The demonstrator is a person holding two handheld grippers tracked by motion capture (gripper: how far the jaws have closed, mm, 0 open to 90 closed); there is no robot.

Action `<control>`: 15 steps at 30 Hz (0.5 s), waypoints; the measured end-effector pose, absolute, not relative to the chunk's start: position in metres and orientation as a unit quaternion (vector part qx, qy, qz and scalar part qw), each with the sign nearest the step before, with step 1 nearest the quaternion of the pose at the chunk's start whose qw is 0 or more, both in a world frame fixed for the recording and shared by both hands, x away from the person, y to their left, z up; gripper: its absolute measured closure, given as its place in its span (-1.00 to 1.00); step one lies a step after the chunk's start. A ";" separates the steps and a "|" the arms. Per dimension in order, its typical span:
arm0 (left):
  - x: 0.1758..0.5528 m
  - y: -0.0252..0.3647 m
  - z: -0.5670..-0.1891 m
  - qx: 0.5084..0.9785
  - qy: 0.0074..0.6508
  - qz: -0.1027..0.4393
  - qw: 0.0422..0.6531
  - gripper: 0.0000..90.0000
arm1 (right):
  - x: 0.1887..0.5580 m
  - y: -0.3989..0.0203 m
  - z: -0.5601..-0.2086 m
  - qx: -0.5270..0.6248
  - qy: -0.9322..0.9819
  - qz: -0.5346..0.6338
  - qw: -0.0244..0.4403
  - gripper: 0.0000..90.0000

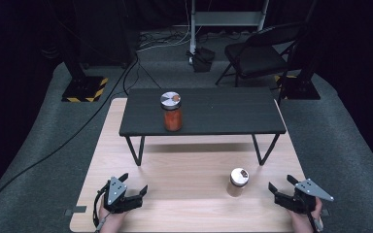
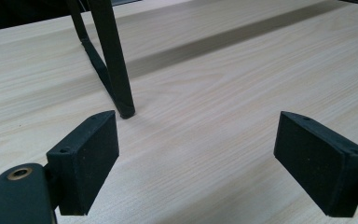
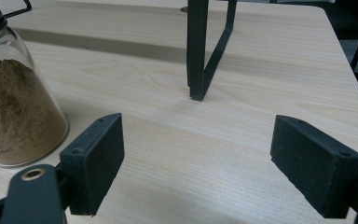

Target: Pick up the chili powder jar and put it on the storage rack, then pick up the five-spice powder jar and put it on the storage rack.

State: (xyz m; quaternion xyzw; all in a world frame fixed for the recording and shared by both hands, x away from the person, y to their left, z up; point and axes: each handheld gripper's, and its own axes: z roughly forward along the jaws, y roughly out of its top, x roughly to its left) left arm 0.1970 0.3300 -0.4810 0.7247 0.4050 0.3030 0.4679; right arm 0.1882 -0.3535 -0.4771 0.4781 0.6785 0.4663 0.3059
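While I look down from the high view, my hands rest low at the near edge of the wooden surface (image 1: pixel 184 165), each holding a tool level and aimed inward. My left tool (image 1: pixel 135 187) stands with jaws apart on nothing; my right tool (image 1: pixel 280 186) likewise, near the brown jar (image 1: pixel 237 182), which stands upright just to its left. A red jar (image 1: pixel 172 111) stands on the black stand (image 1: pixel 223 116) farther back.

From the left gripper view, my left tool (image 2: pixel 196 154) gapes over bare wood, a stand leg (image 2: pixel 114 56) just ahead.

From the right gripper view, my right tool (image 3: pixel 196 161) is spread empty; the brown jar (image 3: pixel 16 112) sits beside its left jaw, apart.
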 end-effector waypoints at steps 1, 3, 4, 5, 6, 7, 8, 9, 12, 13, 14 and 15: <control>0.197 0.330 -0.481 0.725 0.405 0.303 0.468 -0.69 | 0.188 -0.354 -0.477 0.478 0.679 0.466 0.306 -0.64; 0.197 0.330 -0.481 0.725 0.404 0.303 0.467 -0.69 | 0.188 -0.354 -0.477 0.479 0.678 0.466 0.306 -0.64; 0.197 0.330 -0.481 0.725 0.404 0.303 0.467 -0.69 | 0.188 -0.354 -0.477 0.479 0.678 0.466 0.306 -0.64; 0.197 0.330 -0.481 0.725 0.405 0.303 0.467 -0.69 | 0.188 -0.354 -0.477 0.478 0.678 0.466 0.306 -0.64; 0.197 0.330 -0.481 0.725 0.405 0.303 0.467 -0.69 | 0.188 -0.354 -0.477 0.478 0.679 0.466 0.306 -0.64; 0.197 0.330 -0.481 0.725 0.405 0.303 0.467 -0.69 | 0.188 -0.354 -0.477 0.478 0.678 0.466 0.306 -0.64; 0.197 0.330 -0.481 0.725 0.405 0.303 0.467 -0.69 | 0.188 -0.354 -0.477 0.479 0.678 0.466 0.305 -0.64; 0.197 0.329 -0.481 0.726 0.405 0.303 0.467 -0.69 | 0.188 -0.354 -0.477 0.478 0.679 0.466 0.305 -0.64; 0.197 0.329 -0.481 0.727 0.404 0.303 0.466 -0.69 | 0.188 -0.354 -0.477 0.478 0.679 0.467 0.305 -0.64; 0.197 0.329 -0.481 0.727 0.404 0.302 0.466 -0.69 | 0.188 -0.354 -0.477 0.478 0.679 0.467 0.305 -0.64; 0.197 0.329 -0.481 0.727 0.404 0.302 0.467 -0.69 | 0.188 -0.354 -0.477 0.478 0.679 0.467 0.305 -0.64; 0.197 0.329 -0.481 0.726 0.404 0.302 0.467 -0.69 | 0.188 -0.354 -0.477 0.479 0.678 0.467 0.305 -0.64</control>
